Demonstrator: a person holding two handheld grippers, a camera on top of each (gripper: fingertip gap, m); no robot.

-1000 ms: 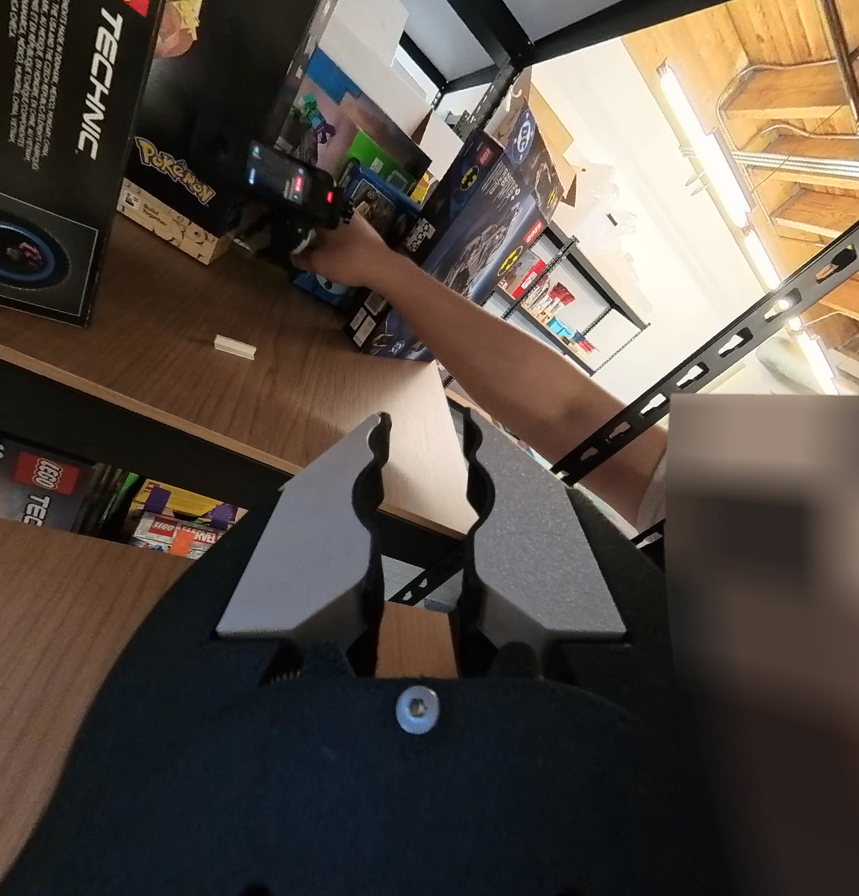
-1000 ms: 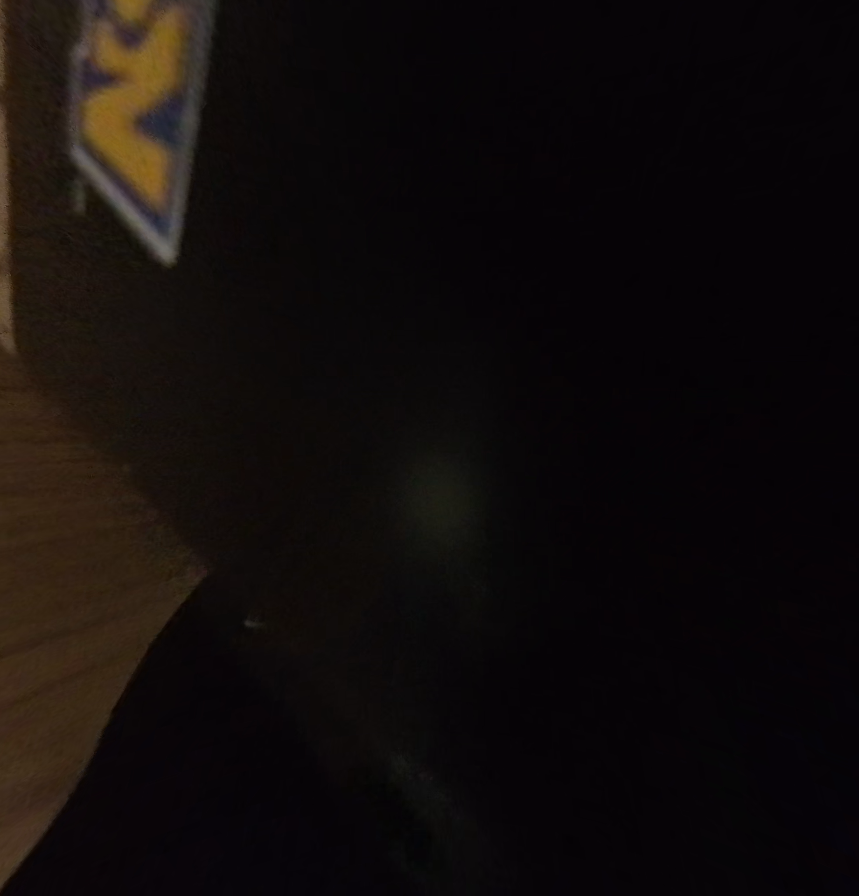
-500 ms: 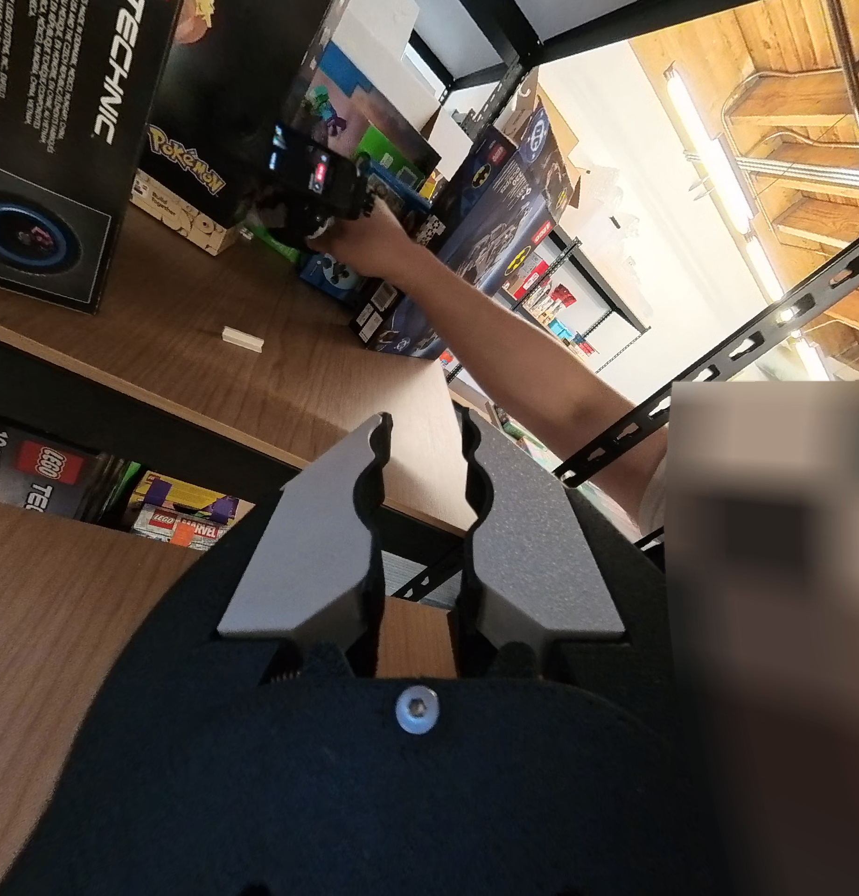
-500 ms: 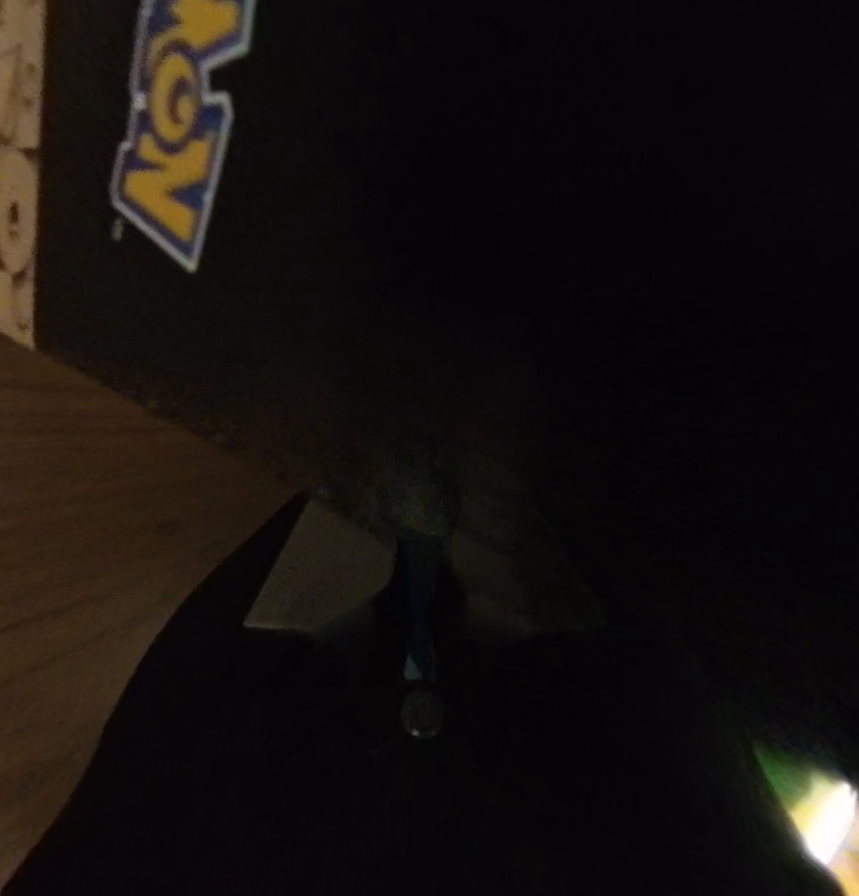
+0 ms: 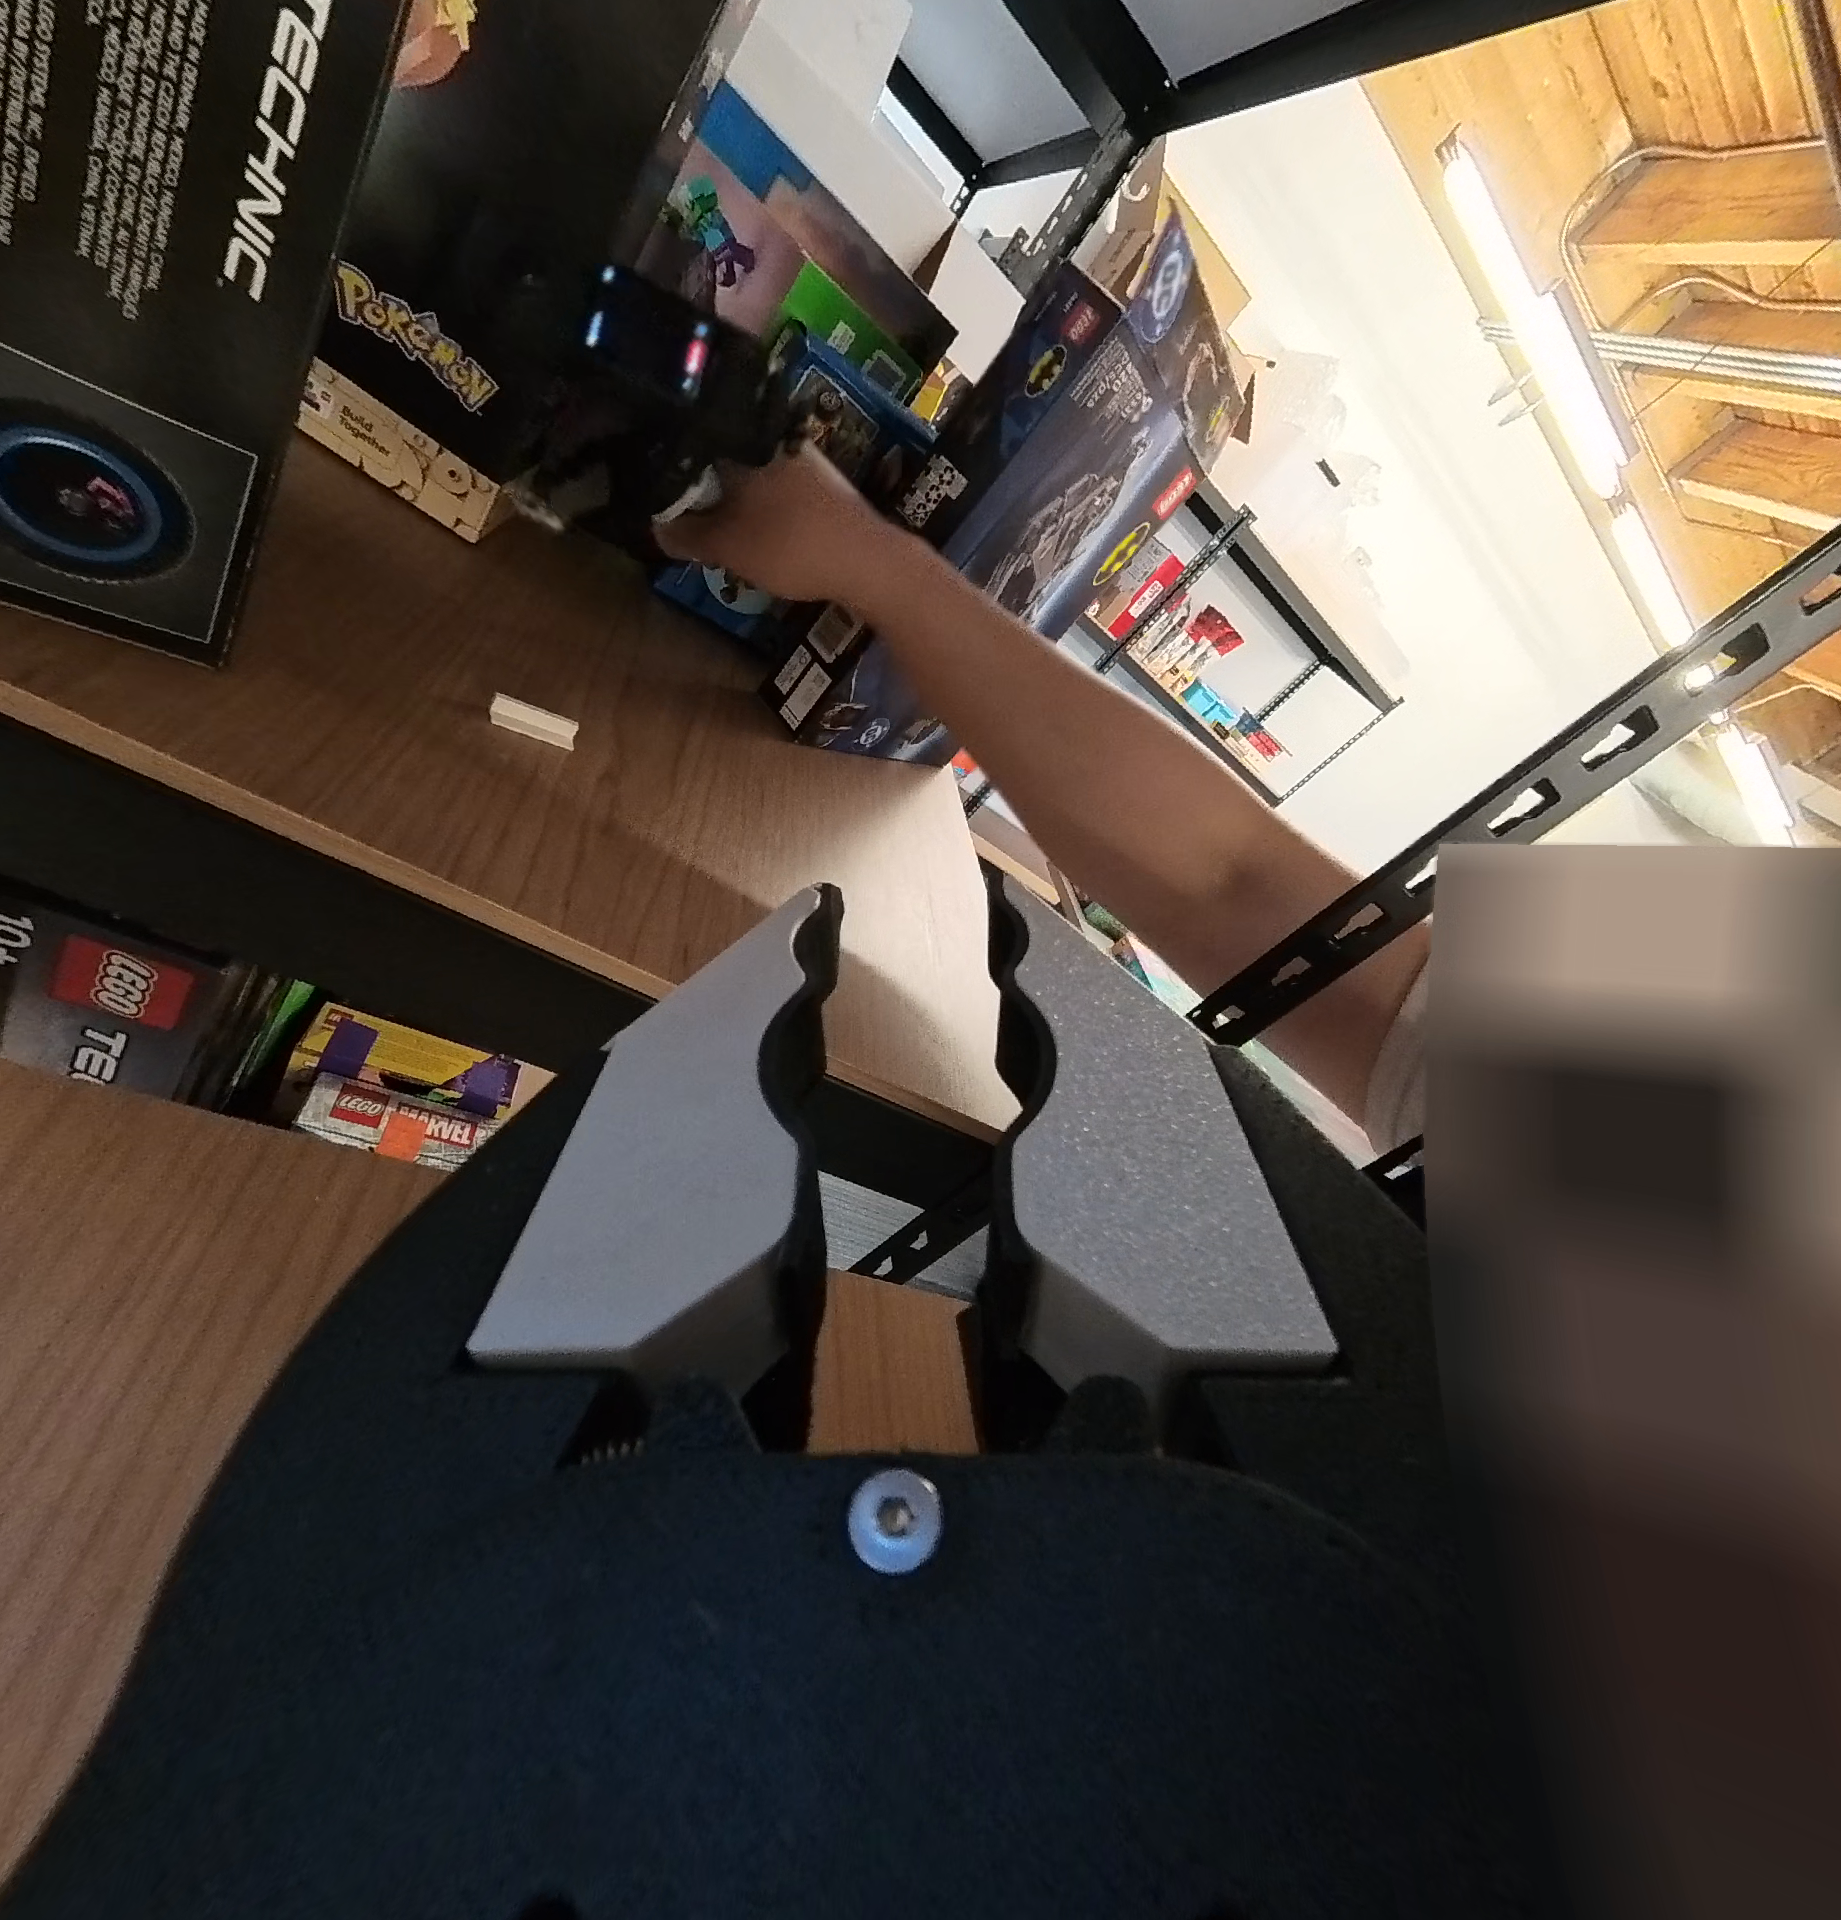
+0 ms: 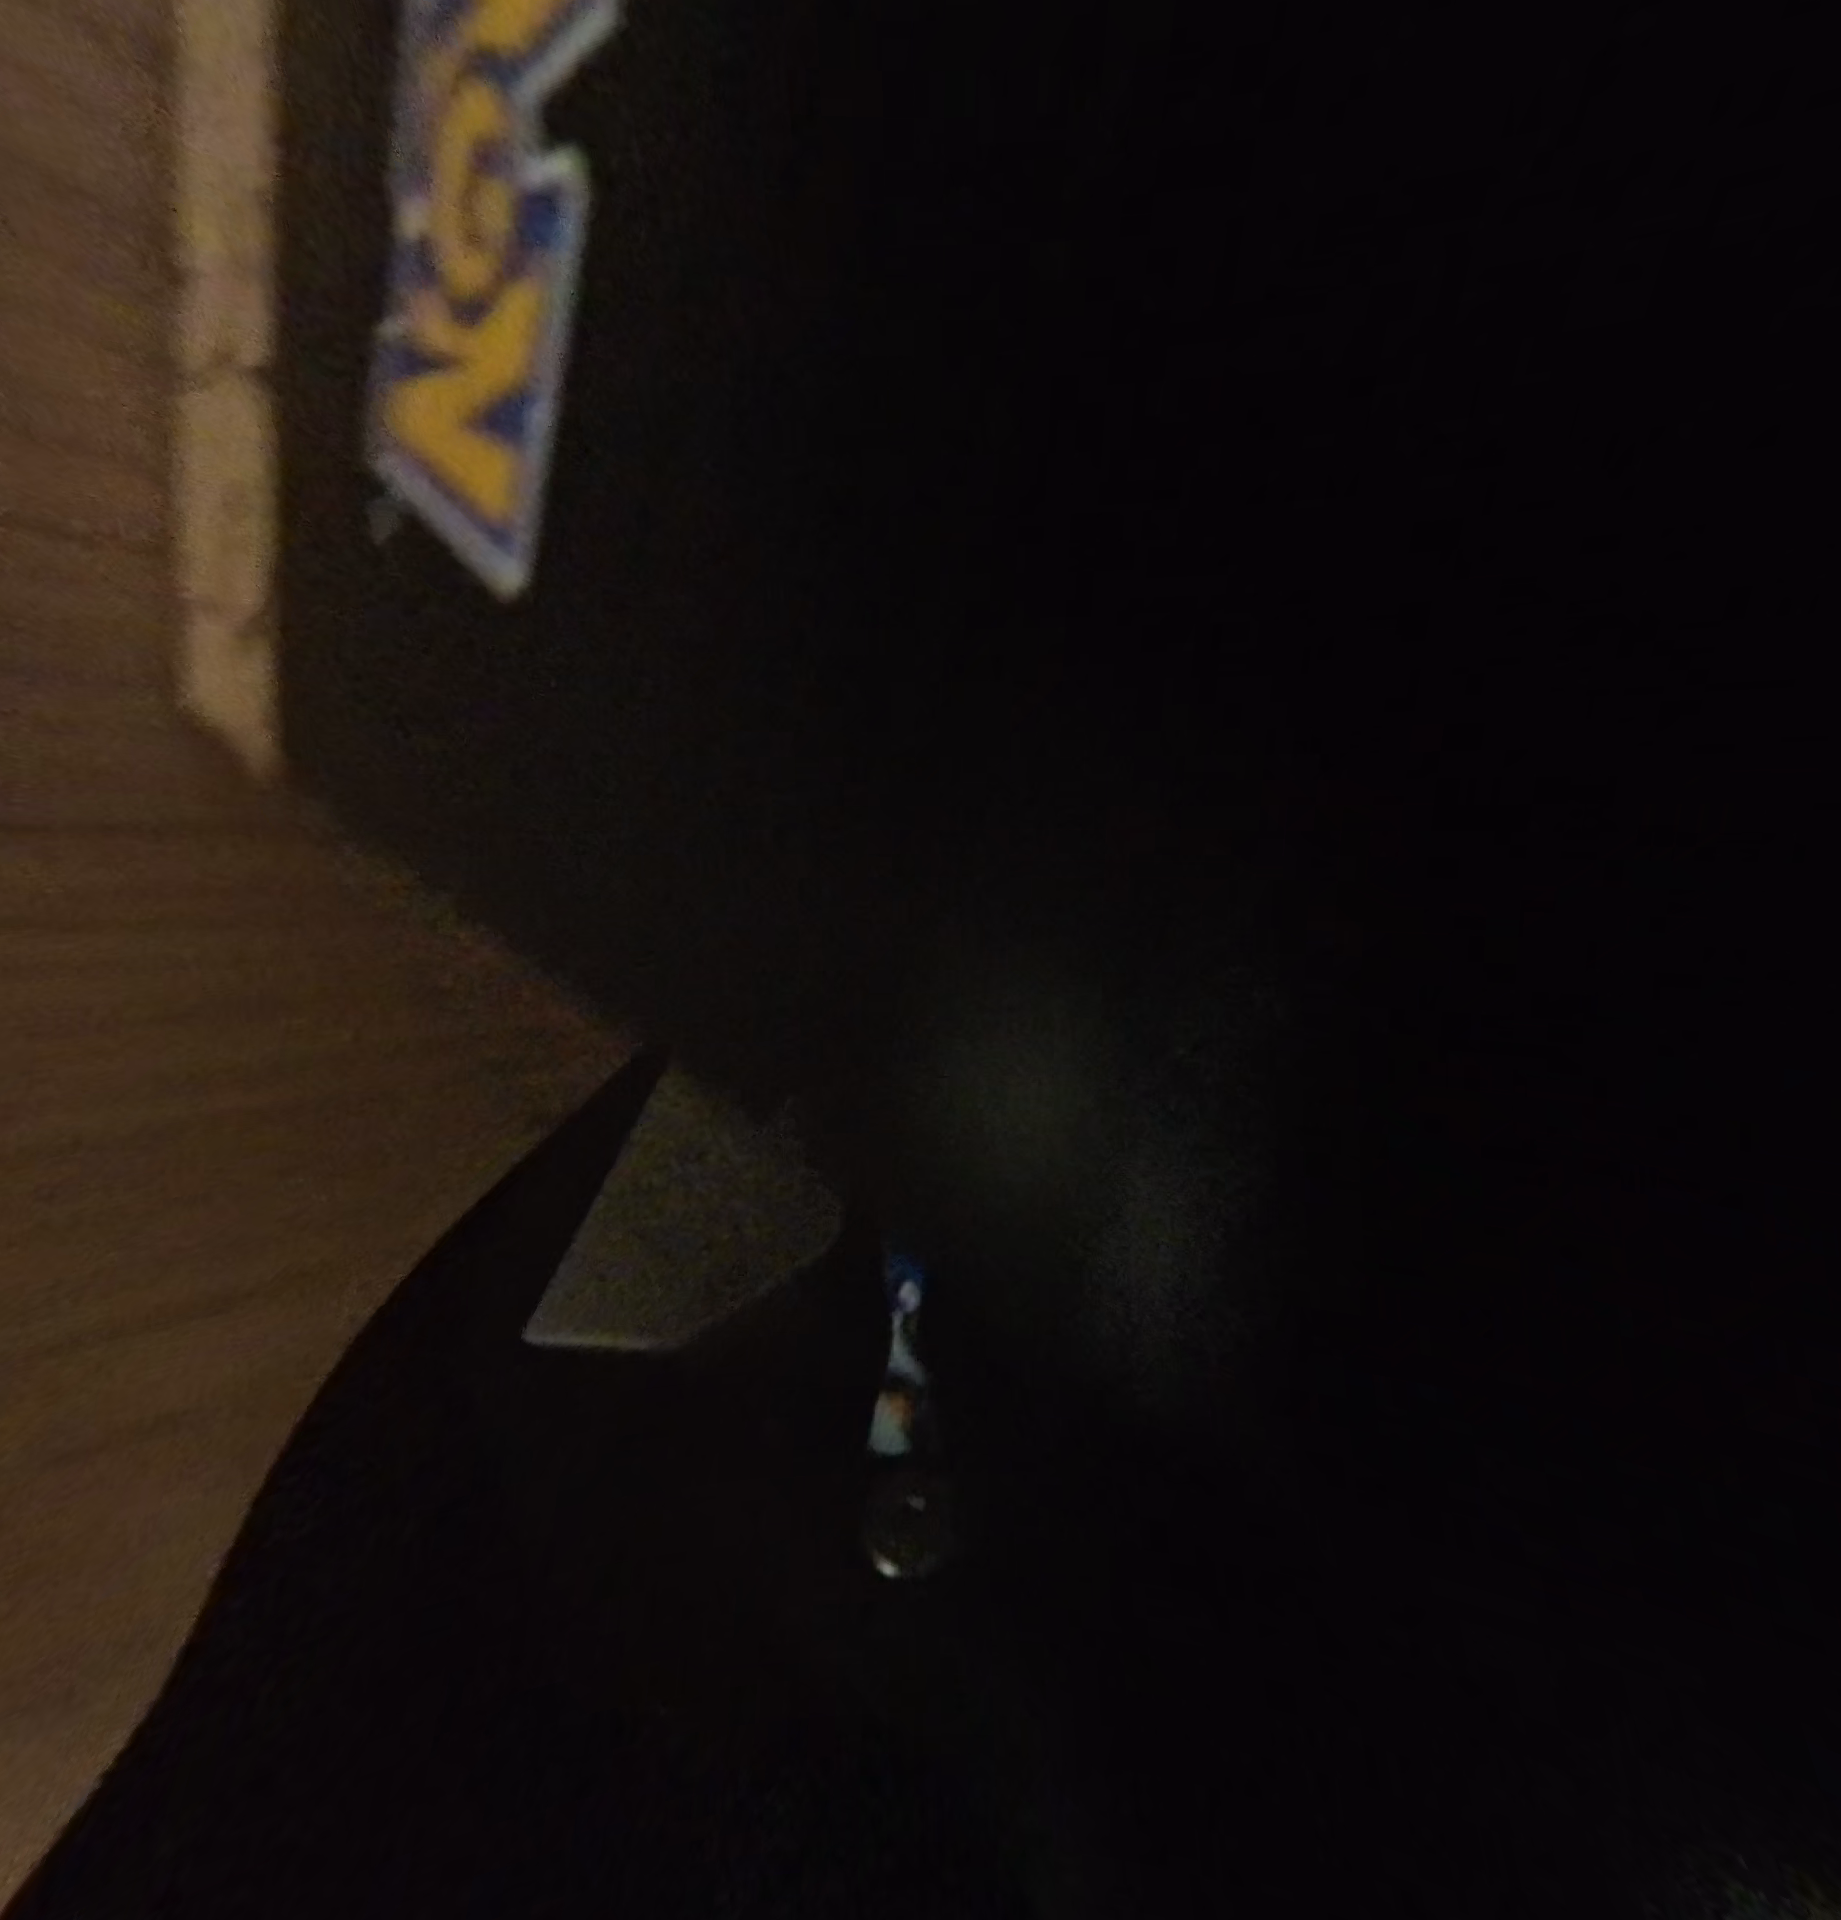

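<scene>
Our left gripper [image 5: 911,935] hangs with its grey fingers [image 5: 687,1143] set apart and nothing between them; through the gap we see only the edge of the wooden shelf board [image 5: 396,748].

Our right gripper [image 5: 635,416] is farther along that board, held in a hand [image 5: 770,520] at the end of a bare forearm, and pressed up against the black box with the yellow logo [image 5: 448,239]. In its own view that black box [image 6: 999,520] fills nearly everything and the picture is dark and blurred; one pale finger [image 6: 687,1247] shows just below the box's edge, with a thin coloured sliver beside it that we cannot identify. We cannot tell whether those fingers are apart or closed on anything.

On the board, left of the black box, stands a large dark box with a blue ring [image 5: 116,312]. A small white block [image 5: 534,720] lies alone on the board in front of it. Right of the right gripper stand more toy boxes, among them a dark blue box [image 5: 1082,488]. Under the board, further boxes [image 5: 396,1091] fill the lower shelf.
</scene>
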